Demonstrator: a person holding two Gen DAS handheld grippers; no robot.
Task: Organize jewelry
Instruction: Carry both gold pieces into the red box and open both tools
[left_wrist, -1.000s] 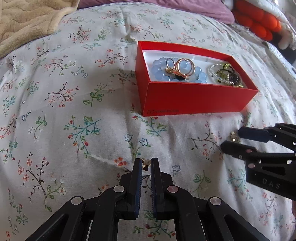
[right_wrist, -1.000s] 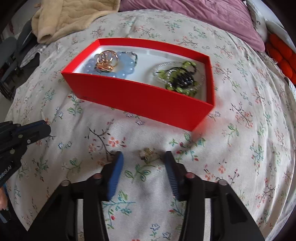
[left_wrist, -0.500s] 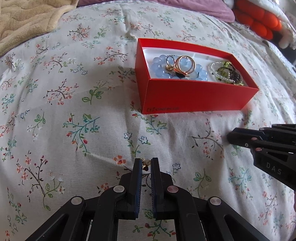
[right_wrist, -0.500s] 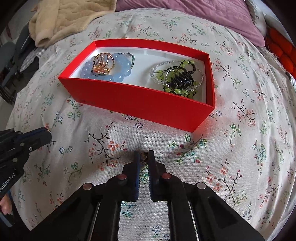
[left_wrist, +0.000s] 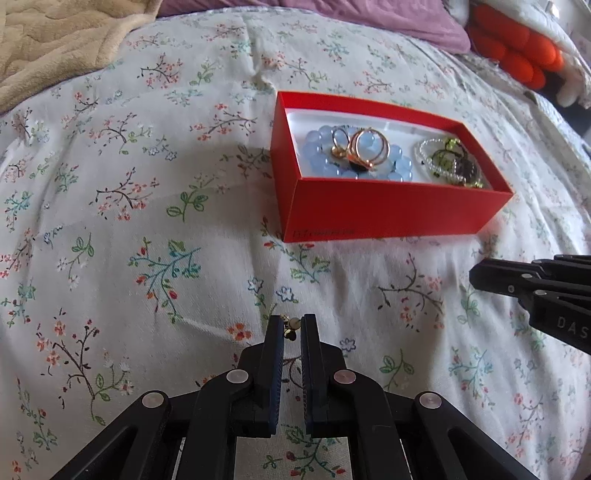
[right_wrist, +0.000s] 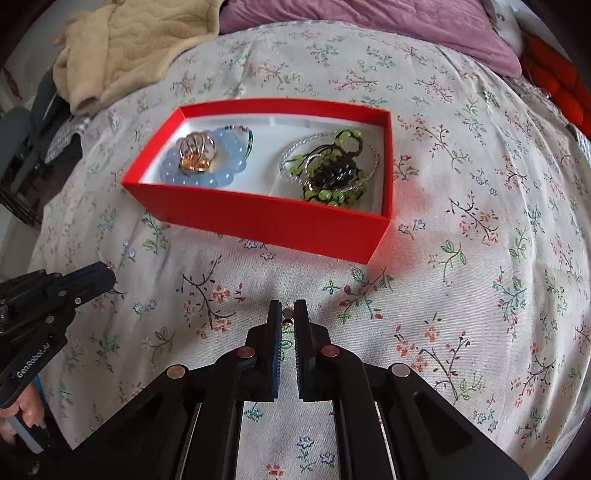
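A red box (left_wrist: 388, 214) (right_wrist: 258, 218) lies on the floral bedspread. It holds a blue bead bracelet (left_wrist: 317, 162) (right_wrist: 229, 147), gold rings (left_wrist: 364, 149) (right_wrist: 197, 155) and a green and black beaded piece (left_wrist: 454, 166) (right_wrist: 332, 173). My left gripper (left_wrist: 292, 325) is shut on a small gold earring (left_wrist: 291, 328) in front of the box. My right gripper (right_wrist: 287, 314) is shut on another small gold earring (right_wrist: 287, 317), held above the bedspread in front of the box. Each gripper shows in the other's view, the right one (left_wrist: 480, 275) and the left one (right_wrist: 107, 273).
A beige blanket (left_wrist: 55, 44) (right_wrist: 125, 51) lies at the back left. A purple pillow (left_wrist: 332, 18) (right_wrist: 388, 26) lies behind the box. Orange cushions (left_wrist: 517, 51) (right_wrist: 561, 88) sit at the back right. The bed's edge falls off at the left of the right wrist view.
My right gripper has shut on the small earring and lifted it from the bedspread. My left gripper has stayed shut on its earring and has risen a little.
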